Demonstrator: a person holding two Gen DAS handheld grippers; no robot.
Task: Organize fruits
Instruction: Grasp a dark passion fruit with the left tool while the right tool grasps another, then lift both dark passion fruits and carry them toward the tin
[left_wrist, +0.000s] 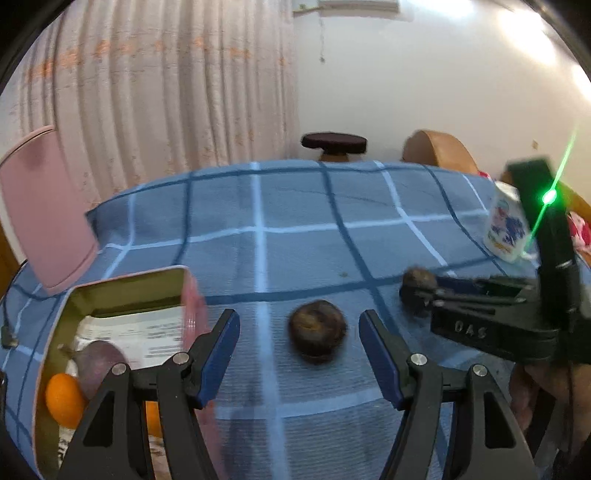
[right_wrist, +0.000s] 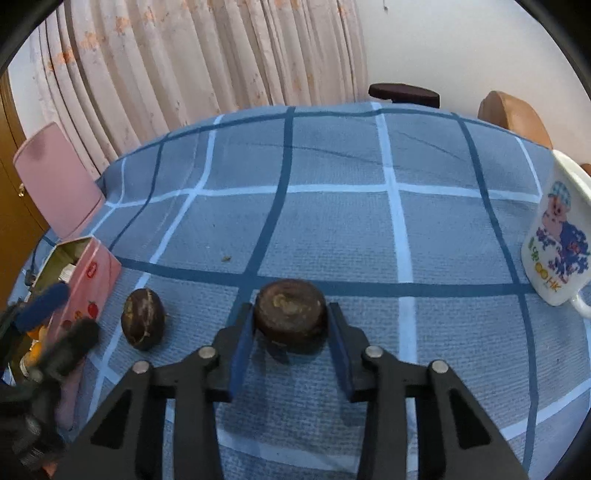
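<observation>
Two dark brown round fruits lie on the blue checked tablecloth (right_wrist: 332, 229). My right gripper (right_wrist: 291, 306) has its blue pads pressed on both sides of one brown fruit (right_wrist: 290, 314), which rests on the cloth. The left wrist view shows the same gripper (left_wrist: 413, 290) and that fruit (left_wrist: 419, 278) at the right. My left gripper (left_wrist: 298, 314) stands open, with the other brown fruit (left_wrist: 317, 328) just ahead between its fingers, untouched. This fruit (right_wrist: 144, 319) lies beside an open pink box (left_wrist: 129, 284) holding an orange (left_wrist: 64, 400) and a purple fruit (left_wrist: 103, 360).
A white cartoon mug (right_wrist: 557, 240) stands at the table's right edge. A pink lid (left_wrist: 40, 214) leans upright at the far left, behind the box. Past the far edge are a dark stool (left_wrist: 334, 142), a brown chair back (left_wrist: 439, 149) and curtains.
</observation>
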